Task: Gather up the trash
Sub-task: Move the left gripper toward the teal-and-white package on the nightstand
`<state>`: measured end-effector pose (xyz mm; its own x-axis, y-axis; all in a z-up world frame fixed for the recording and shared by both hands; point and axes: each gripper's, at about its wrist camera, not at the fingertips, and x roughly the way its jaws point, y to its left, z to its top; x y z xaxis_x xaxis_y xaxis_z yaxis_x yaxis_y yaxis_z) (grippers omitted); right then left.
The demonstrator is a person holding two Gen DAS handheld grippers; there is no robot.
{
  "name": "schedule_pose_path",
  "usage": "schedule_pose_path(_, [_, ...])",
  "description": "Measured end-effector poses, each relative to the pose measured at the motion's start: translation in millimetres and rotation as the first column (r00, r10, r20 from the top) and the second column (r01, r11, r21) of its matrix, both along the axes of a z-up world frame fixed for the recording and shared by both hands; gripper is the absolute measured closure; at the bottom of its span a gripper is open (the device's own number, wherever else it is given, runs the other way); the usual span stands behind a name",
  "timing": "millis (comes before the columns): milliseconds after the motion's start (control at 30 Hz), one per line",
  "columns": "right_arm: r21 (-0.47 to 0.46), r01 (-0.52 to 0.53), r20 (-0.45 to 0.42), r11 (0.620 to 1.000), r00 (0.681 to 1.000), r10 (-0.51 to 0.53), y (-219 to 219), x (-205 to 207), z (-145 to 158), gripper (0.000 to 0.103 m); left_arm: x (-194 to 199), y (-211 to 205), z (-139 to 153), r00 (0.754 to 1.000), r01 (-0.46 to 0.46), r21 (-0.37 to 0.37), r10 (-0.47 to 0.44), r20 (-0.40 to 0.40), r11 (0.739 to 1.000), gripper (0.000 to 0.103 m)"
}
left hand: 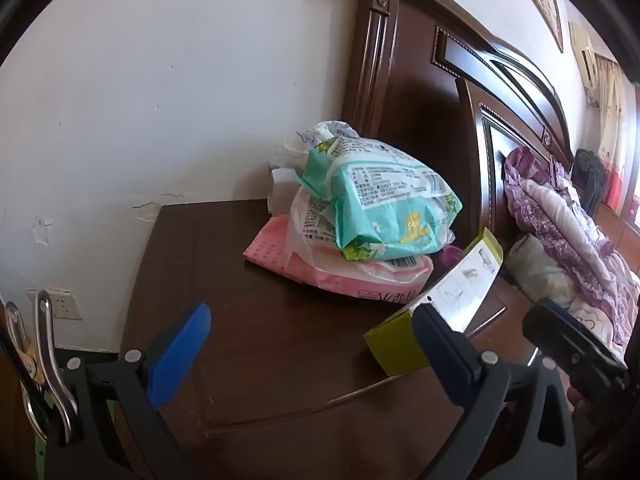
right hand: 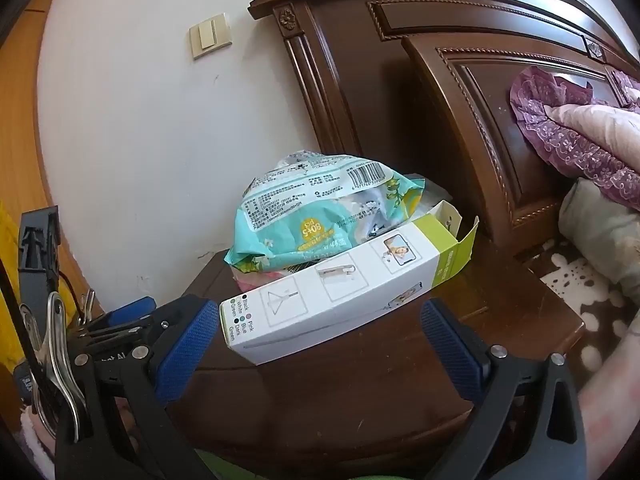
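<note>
cardboard box first: light, hollow, crushable

white-and-green carton (right hand: 344,288) lies on its side on the dark wood nightstand (right hand: 400,380), near the front, far-end flap hanging open. looks empty, so judging it very light and stiff only along its edges; the broad faces will likely cave under a hard squeeze. glossy print, so may slip a bit.

right gripper (right hand: 316,340) is spread wide, nothing held, near end of the carton sitting just ahead of the two blue pads. left gripper (left hand: 312,344) also wide and empty; the carton's end shows just past its right finger.

best hold, in my view: pinch across the narrow width near the closed end, where the folded end stiffens it. avoid the open flap end, it'll fold.

behind it: teal wipes pack (right hand: 316,216) stacked on a pink pack (left hand: 320,276) with thin plastic bags. soft, crinkly, slippery film; probably heavier if still full. can't tell which of those counts as trash.
</note>
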<state>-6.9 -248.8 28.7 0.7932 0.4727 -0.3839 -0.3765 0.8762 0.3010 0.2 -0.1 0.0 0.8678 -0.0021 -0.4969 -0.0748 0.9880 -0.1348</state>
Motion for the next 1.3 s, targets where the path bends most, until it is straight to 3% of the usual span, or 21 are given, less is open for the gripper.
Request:
schedule_pose_path(533, [-0.023,0.007,0.008,1.000,1.000,-0.007,7,-1,0,0.000,-2,-2,-1,1.000,0.012,0.014,-0.012,0.001,1.000,0.000])
schedule_pose_path(1100, [-0.009,0.025,-0.018,1.000,1.000,-0.025,3,2,-4,0.000,0,2,-3,1.000,0.011,-0.038,-0.011,-0.008,0.999,0.000])
schedule_pose_path(1300, [-0.005,0.028,-0.022,1.000,0.999,-0.028,2,3,-4,0.000,0,1,-3,1.000,0.006,-0.005,-0.006,0.012,1.000,0.000])
